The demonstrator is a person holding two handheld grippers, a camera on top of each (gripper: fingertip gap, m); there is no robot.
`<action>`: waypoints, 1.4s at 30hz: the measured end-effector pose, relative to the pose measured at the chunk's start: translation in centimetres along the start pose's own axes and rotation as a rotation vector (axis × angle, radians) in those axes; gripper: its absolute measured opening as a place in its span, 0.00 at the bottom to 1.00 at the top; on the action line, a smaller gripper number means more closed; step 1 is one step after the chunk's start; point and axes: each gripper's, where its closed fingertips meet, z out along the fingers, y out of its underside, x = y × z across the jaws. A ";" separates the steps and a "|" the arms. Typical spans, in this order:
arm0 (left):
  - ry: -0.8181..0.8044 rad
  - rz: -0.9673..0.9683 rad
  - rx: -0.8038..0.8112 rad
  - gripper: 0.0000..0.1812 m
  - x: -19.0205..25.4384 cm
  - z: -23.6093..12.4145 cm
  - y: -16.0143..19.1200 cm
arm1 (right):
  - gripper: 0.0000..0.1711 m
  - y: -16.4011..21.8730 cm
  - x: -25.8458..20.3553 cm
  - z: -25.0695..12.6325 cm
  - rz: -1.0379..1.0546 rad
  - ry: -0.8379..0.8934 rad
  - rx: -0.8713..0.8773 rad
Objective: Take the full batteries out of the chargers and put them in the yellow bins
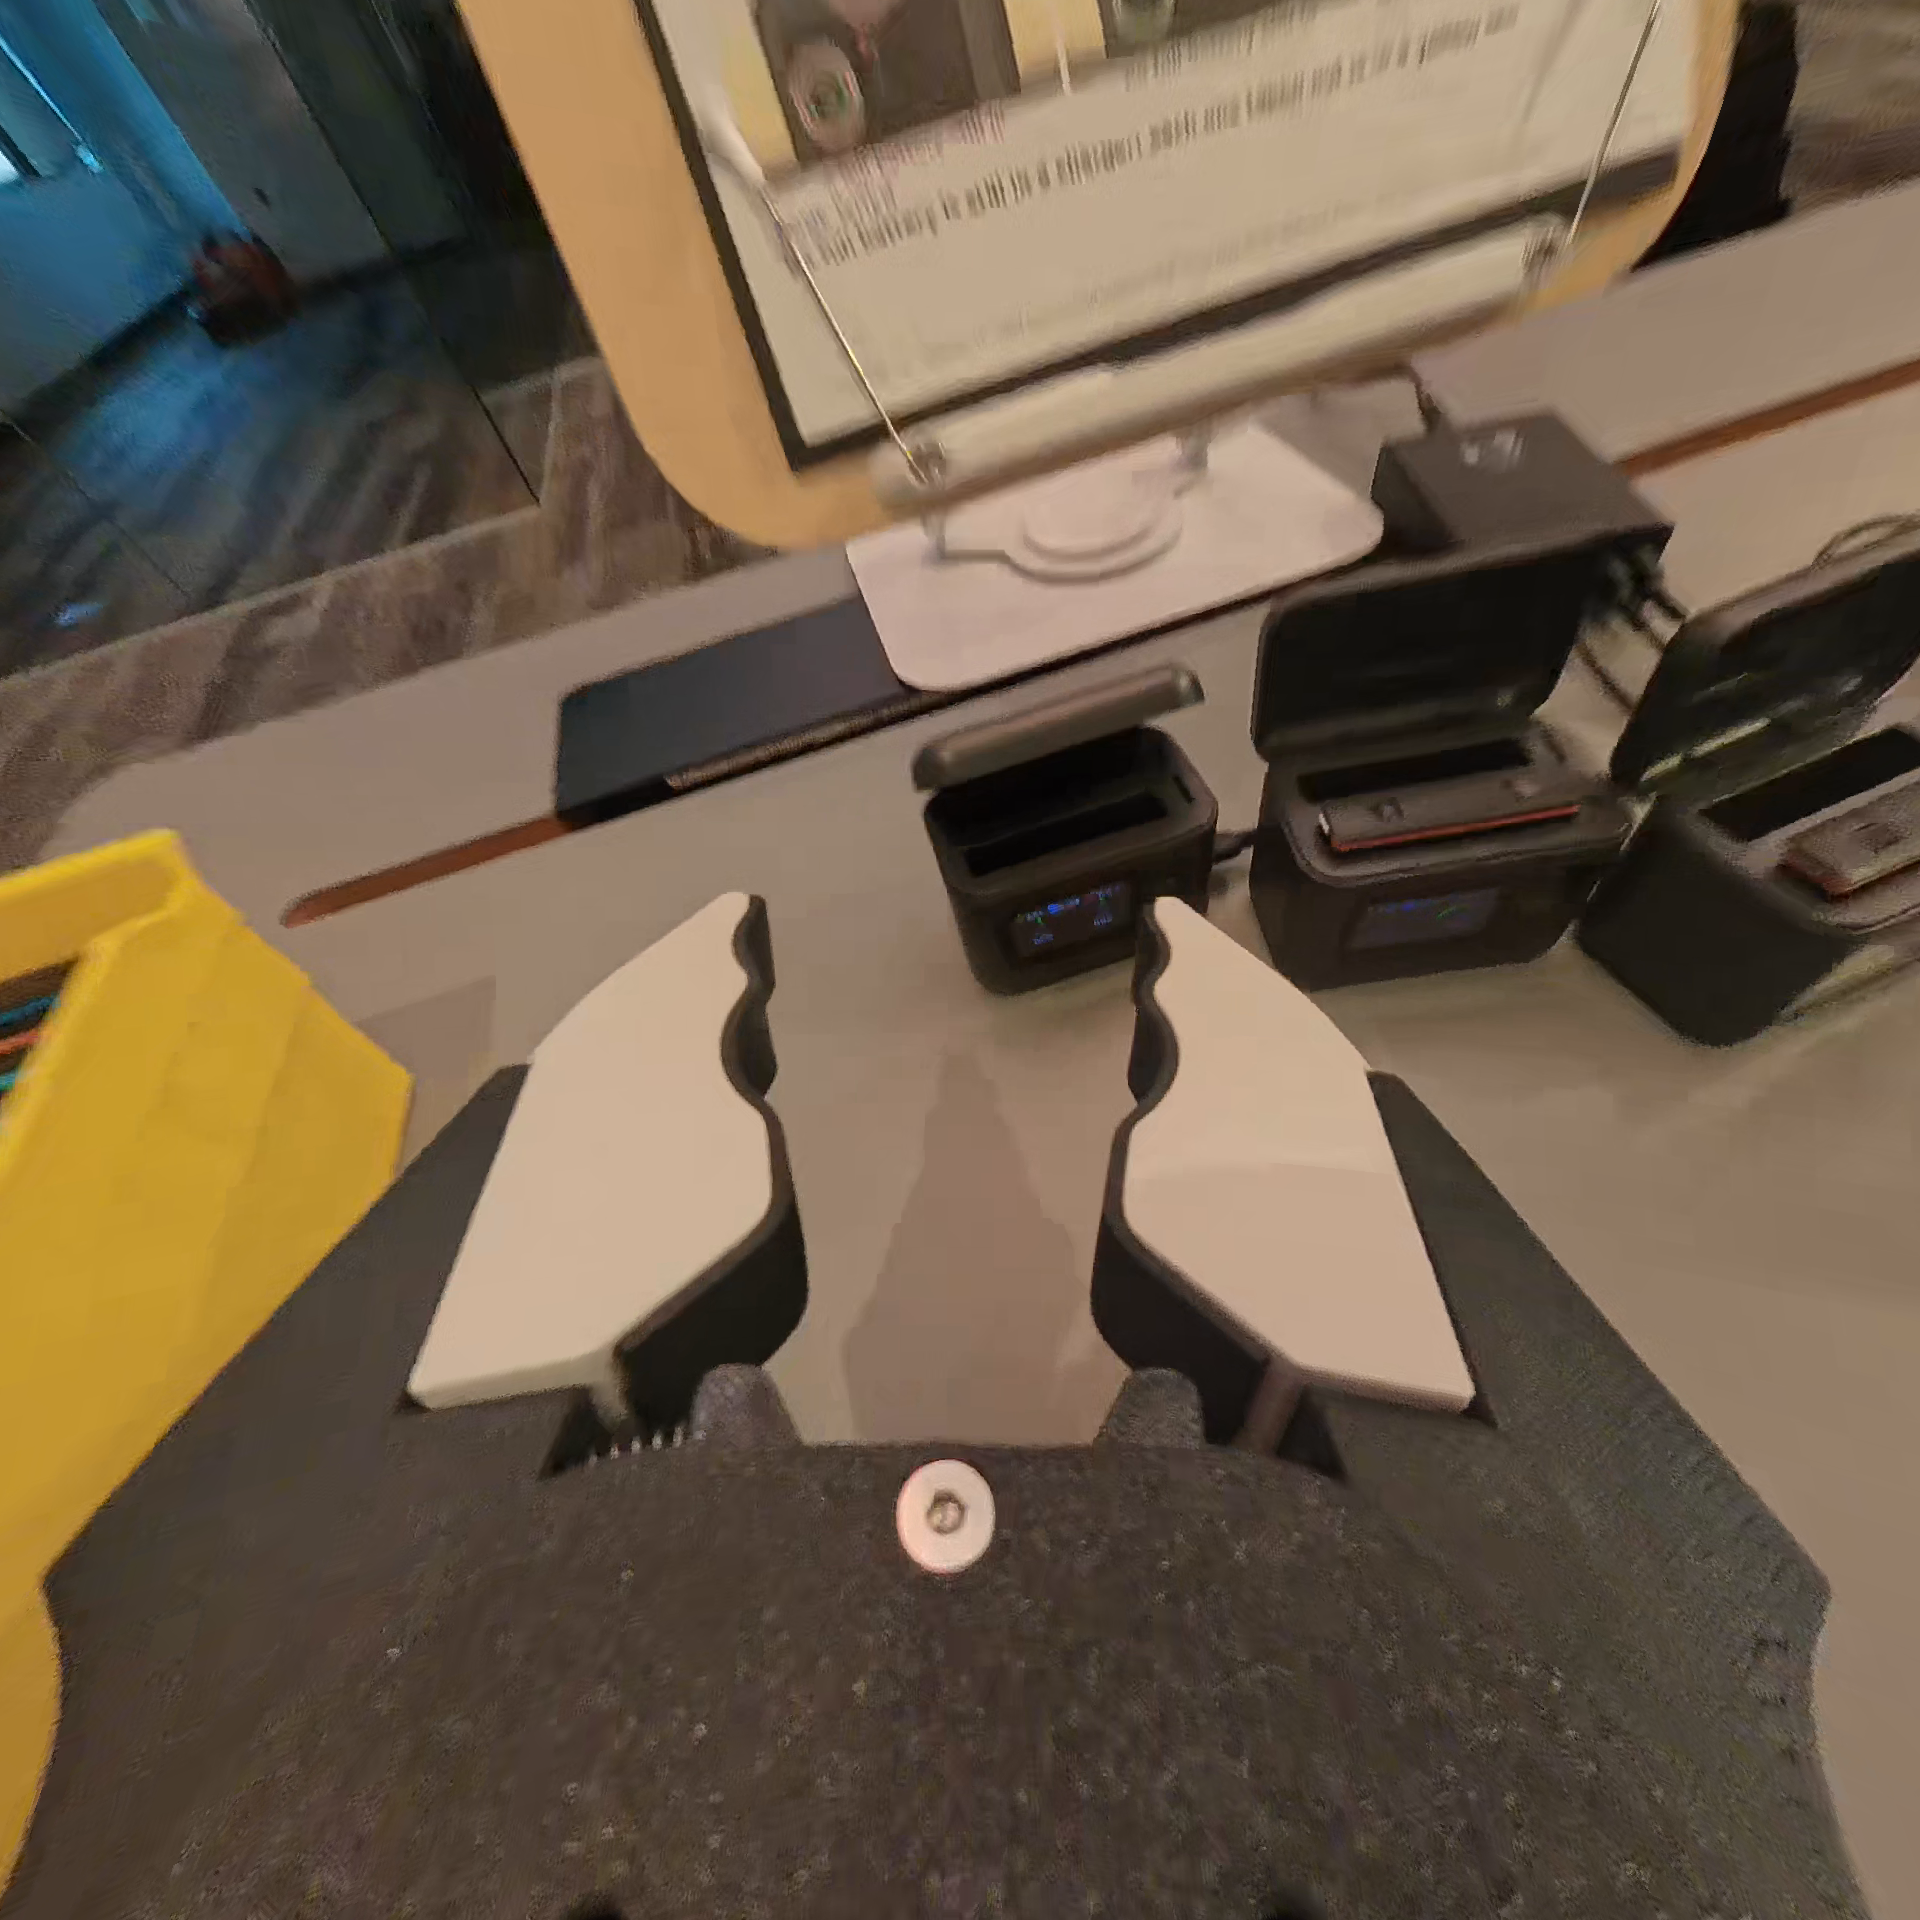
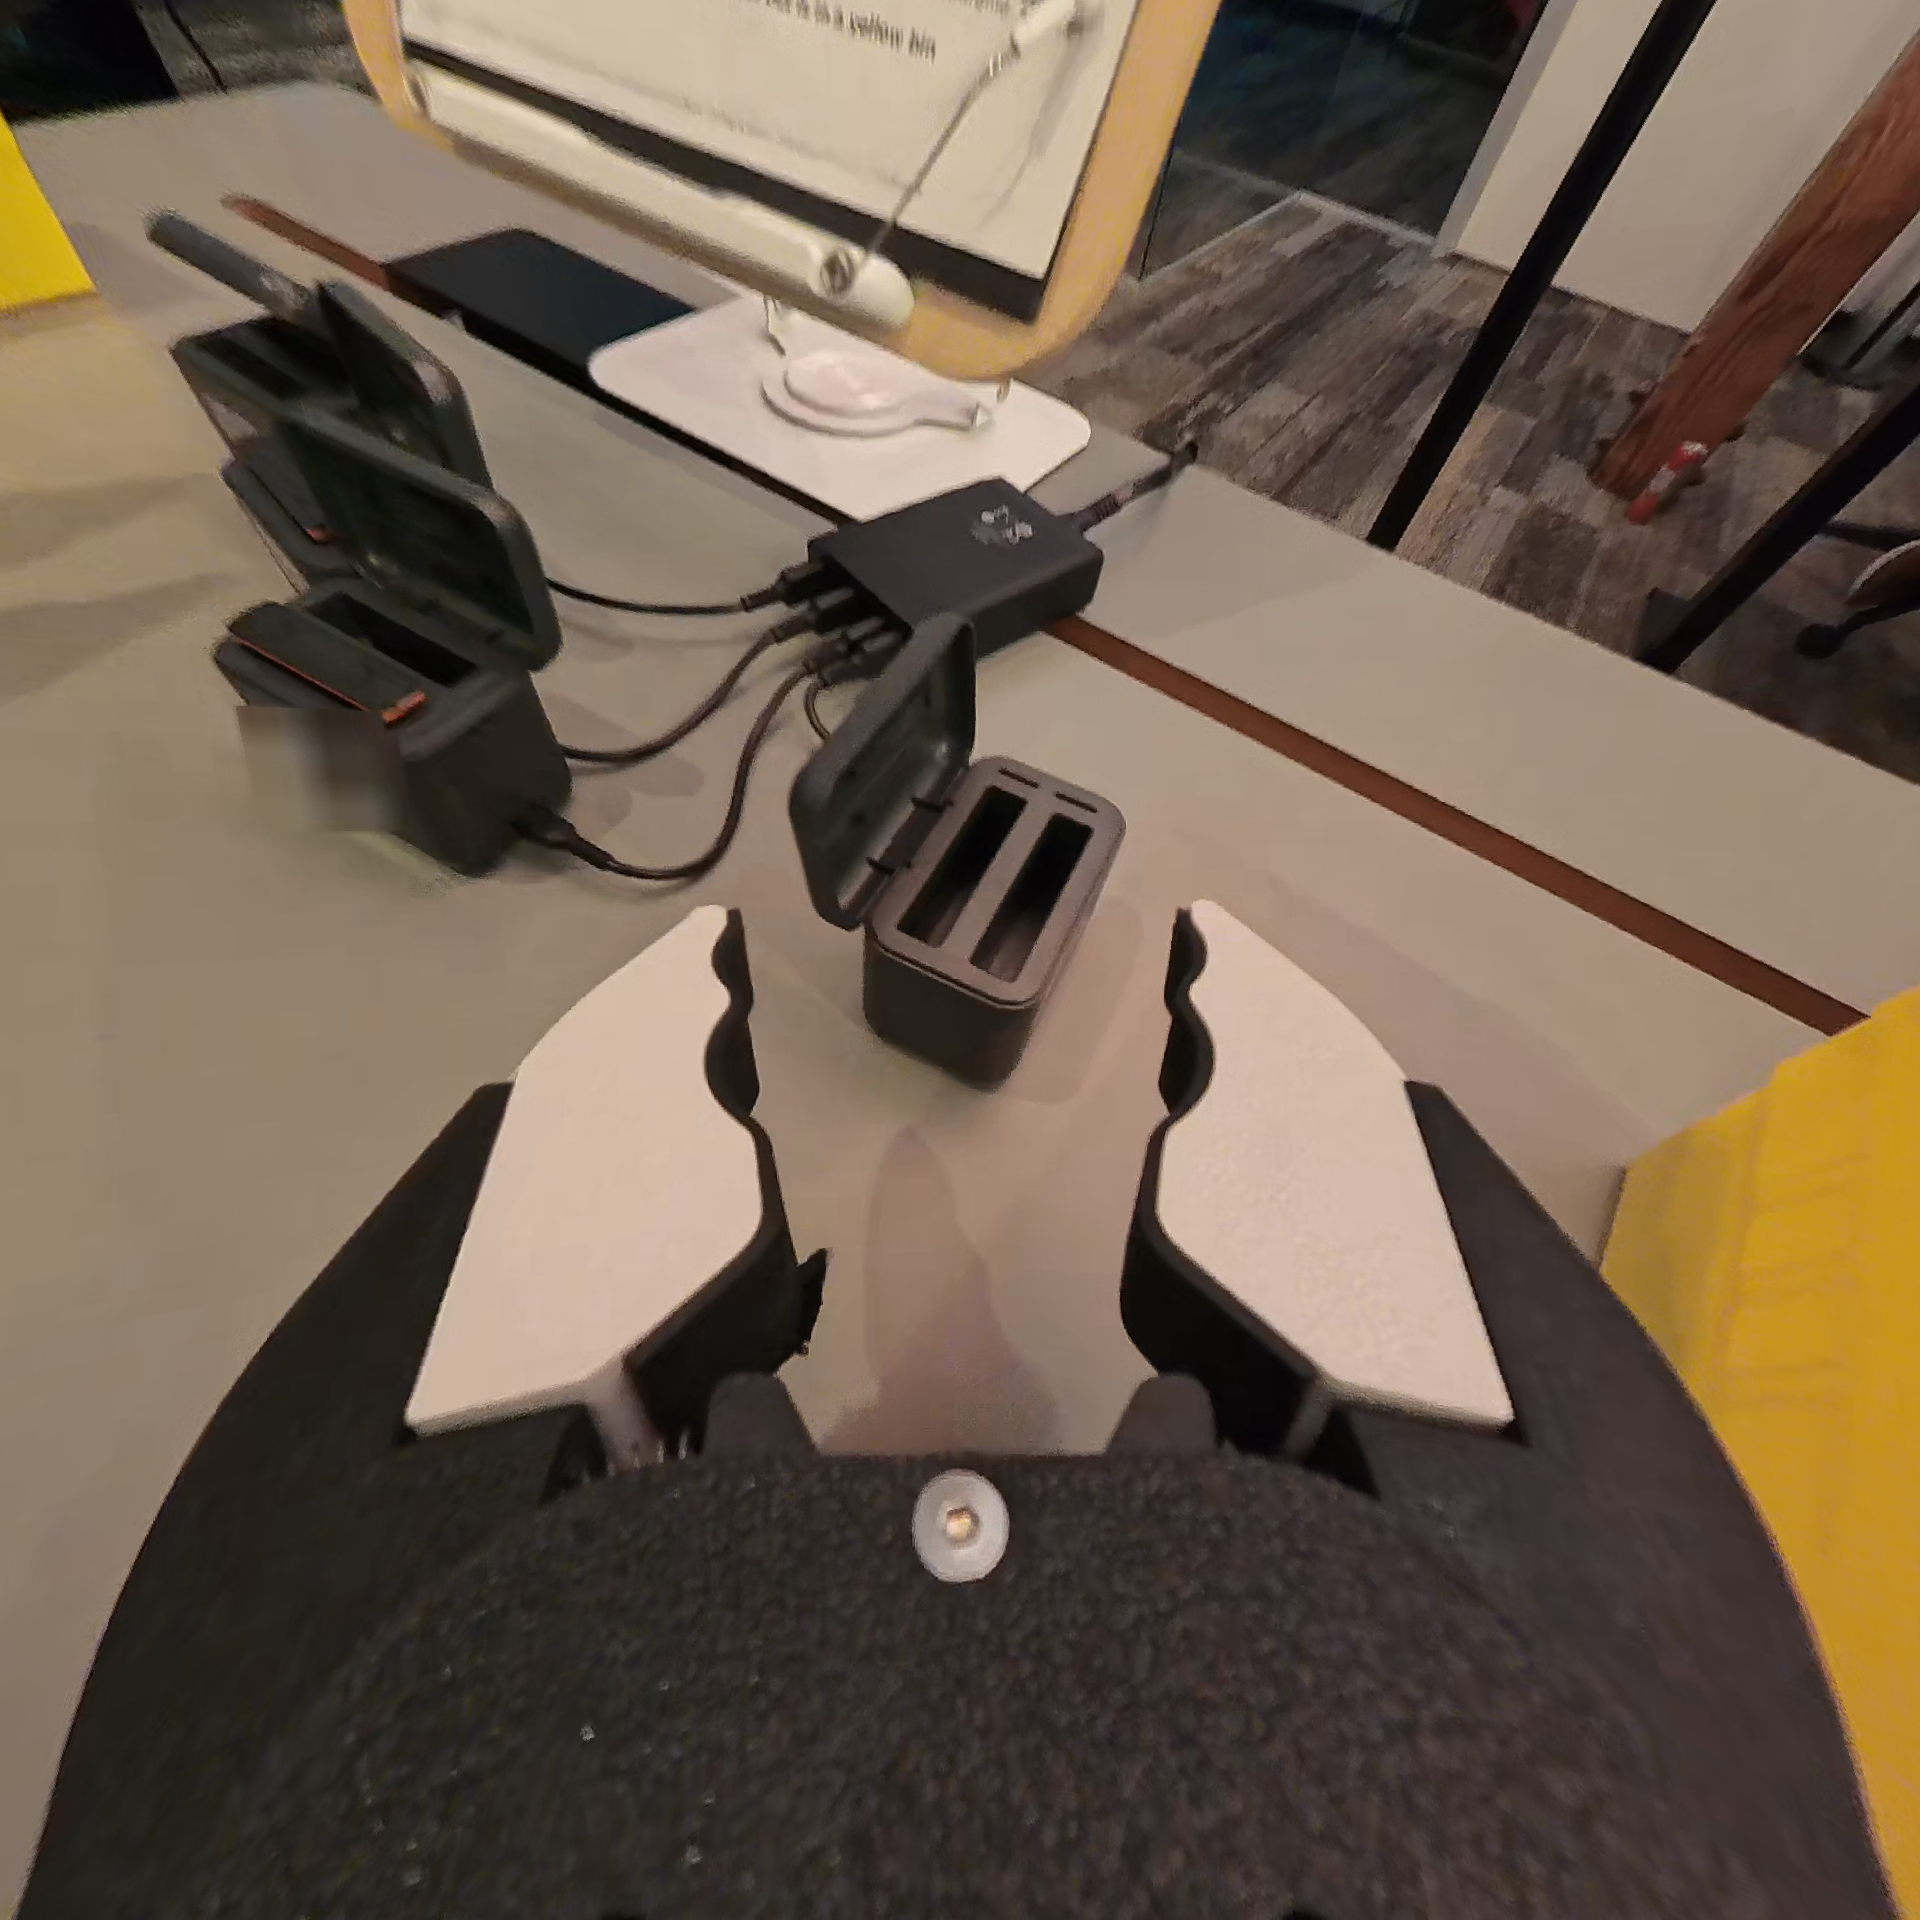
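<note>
Batteries remain in two chargers only, as far as you can see: one red-edged battery [image 1: 1449, 821] stands proud of the middle charger [image 1: 1423, 883], and another battery [image 1: 1860, 862] sits raised in the charger at the right edge [image 1: 1756, 914]. That proud seating gives your fingers an edge to pinch, which is likely why the lids are all left flipped back. Whether these two are full you cannot tell; the lit panels on the chargers' fronts are too blurred to read.

The small charger nearest your left gripper [image 1: 954, 914] is the left-end charger [image 1: 1070, 862], and its slots look empty. Your right gripper [image 2: 956, 925] faces a separate charger [image 2: 966, 935] whose two slots are plainly empty.

Both grippers hang above the grey table [image 1: 1558, 1299] with fingers spread wide and nothing between them, ready to close on something.

A yellow bin [image 1: 156, 1143] sits just beside your left gripper, with dark, colour-edged items showing inside, probably batteries already dropped. A second yellow bin [image 2: 1766, 1299] lies close on your right, so each hand has a short carry.

Cables [image 2: 665, 727] run from the chargers back to a black power hub [image 2: 956, 566], near the base of a wood-framed sign [image 2: 727, 125]. Pull straight up, or the tethered chargers may drag.
</note>
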 end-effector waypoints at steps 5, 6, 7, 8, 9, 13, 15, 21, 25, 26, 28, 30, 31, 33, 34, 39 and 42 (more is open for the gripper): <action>-0.015 0.040 0.185 0.28 -2.8 -7.4 -5.6 | 0.45 -1.6 -1.7 -1.6 0.030 -0.015 0.076; -0.020 0.089 0.187 0.28 -3.8 -8.6 -6.3 | 0.45 -1.6 -2.0 -1.8 0.032 -0.021 0.081; -0.016 0.155 0.161 0.28 -4.9 -9.6 -6.6 | 0.44 -1.5 -2.3 -1.9 0.032 -0.027 0.083; -0.013 0.223 0.122 0.29 -6.1 -10.3 -6.7 | 0.44 -1.4 -2.5 -2.1 0.031 -0.033 0.082; -0.019 0.292 0.087 0.28 -7.6 -10.9 -6.6 | 0.44 -1.2 -2.7 -2.2 0.030 -0.039 0.078; -0.059 0.512 -0.060 0.25 -14.4 -11.5 -5.1 | 0.43 -0.6 -3.2 -2.4 0.021 -0.045 0.068; -0.086 0.606 -0.155 0.25 -17.7 -11.2 -3.5 | 0.43 -0.5 -3.2 -2.4 0.029 -0.050 0.068; -0.044 0.861 -0.496 0.27 -21.4 -8.5 4.7 | 0.41 0.1 -3.9 -1.7 0.064 -0.089 0.067; 0.048 0.887 -0.567 0.31 -21.0 -6.3 7.7 | 0.41 0.9 -4.4 -1.0 0.056 -0.100 0.038; 0.063 0.880 -0.573 0.31 -21.0 -5.7 8.0 | 0.40 1.0 -4.5 -0.9 0.054 -0.102 0.034; 0.097 0.875 -0.591 0.32 -21.1 -4.7 8.3 | 0.40 1.2 -4.6 -0.7 0.050 -0.104 0.026; 0.129 0.874 -0.624 0.33 -21.4 -3.9 8.6 | 0.40 1.4 -4.6 -0.6 0.050 -0.105 0.019; 0.147 0.872 -0.647 0.33 -21.5 -3.7 8.8 | 0.40 1.5 -4.6 -0.5 0.051 -0.105 0.017; 0.166 0.860 -0.686 0.32 -21.9 -3.3 9.2 | 0.40 1.7 -4.5 -0.5 0.049 -0.105 0.011; 0.172 0.856 -0.701 0.32 -22.0 -3.3 9.4 | 0.40 1.8 -4.4 -0.5 0.048 -0.104 0.009; 0.138 0.896 -0.698 0.30 -22.2 -3.0 9.6 | 0.39 2.2 -4.3 -0.4 0.045 -0.101 -0.003; 0.118 0.924 -0.680 0.28 -22.3 -3.2 9.5 | 0.39 2.4 -4.3 -0.2 0.040 -0.099 -0.013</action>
